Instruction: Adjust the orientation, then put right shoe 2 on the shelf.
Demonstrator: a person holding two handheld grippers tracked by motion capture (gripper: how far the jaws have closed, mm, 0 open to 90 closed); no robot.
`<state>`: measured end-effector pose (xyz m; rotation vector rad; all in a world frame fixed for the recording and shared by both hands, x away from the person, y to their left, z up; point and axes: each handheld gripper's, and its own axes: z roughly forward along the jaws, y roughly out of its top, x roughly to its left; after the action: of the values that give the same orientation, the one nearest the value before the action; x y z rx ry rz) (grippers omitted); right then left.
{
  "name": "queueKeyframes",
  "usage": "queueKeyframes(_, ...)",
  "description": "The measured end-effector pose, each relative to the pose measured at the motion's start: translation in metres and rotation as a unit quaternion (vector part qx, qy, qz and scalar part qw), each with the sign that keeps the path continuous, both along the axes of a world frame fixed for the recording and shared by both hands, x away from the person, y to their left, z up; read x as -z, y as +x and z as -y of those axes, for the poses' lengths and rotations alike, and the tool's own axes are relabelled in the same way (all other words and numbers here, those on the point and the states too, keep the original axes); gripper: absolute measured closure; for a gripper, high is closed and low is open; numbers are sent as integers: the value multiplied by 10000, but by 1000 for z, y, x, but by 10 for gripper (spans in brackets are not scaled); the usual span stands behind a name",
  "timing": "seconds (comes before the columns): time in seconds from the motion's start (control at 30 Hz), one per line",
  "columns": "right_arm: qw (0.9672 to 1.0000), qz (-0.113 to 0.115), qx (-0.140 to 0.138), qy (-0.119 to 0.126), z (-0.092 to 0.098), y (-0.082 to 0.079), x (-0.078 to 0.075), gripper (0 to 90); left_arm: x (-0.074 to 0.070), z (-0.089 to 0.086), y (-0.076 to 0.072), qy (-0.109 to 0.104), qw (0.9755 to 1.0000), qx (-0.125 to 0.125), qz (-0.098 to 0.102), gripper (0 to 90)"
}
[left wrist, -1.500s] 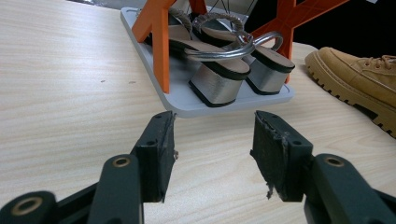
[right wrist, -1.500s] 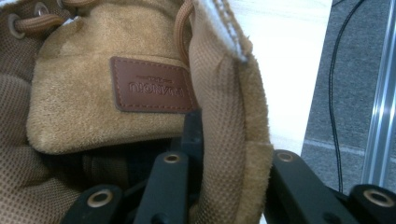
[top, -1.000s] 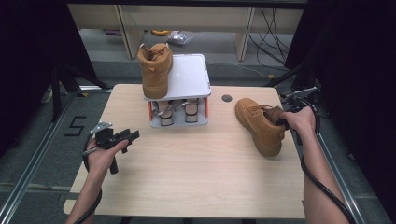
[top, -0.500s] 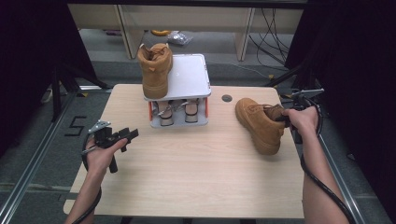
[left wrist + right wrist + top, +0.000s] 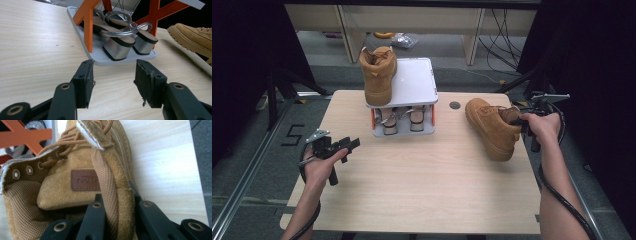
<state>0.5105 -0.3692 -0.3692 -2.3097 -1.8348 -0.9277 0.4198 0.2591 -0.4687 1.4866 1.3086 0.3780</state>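
Right gripper (image 5: 523, 121) clamped on the heel collar of the tan boot (image 5: 492, 127), one jaw inside the opening and one outside, with the boot tipped up on its toe near the right edge of the table (image 5: 427, 200), toward the far right corner. Left gripper (image 5: 348, 145) released, jaws spread with nothing between them, held just above the wood near the left edge and pointed at the small shoe rack (image 5: 412, 82). Rack standing at the far edge, left of the middle, with a second tan boot (image 5: 378, 74) on its white top shelf and a pair of silver sandals (image 5: 120, 37) on the lower shelf.
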Motion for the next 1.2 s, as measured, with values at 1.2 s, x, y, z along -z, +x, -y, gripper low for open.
queueKeyframes(1.2,9960,413,214,770,-18,8,-24,827,-3,-12,-4,-55,9998,-152,104,489)
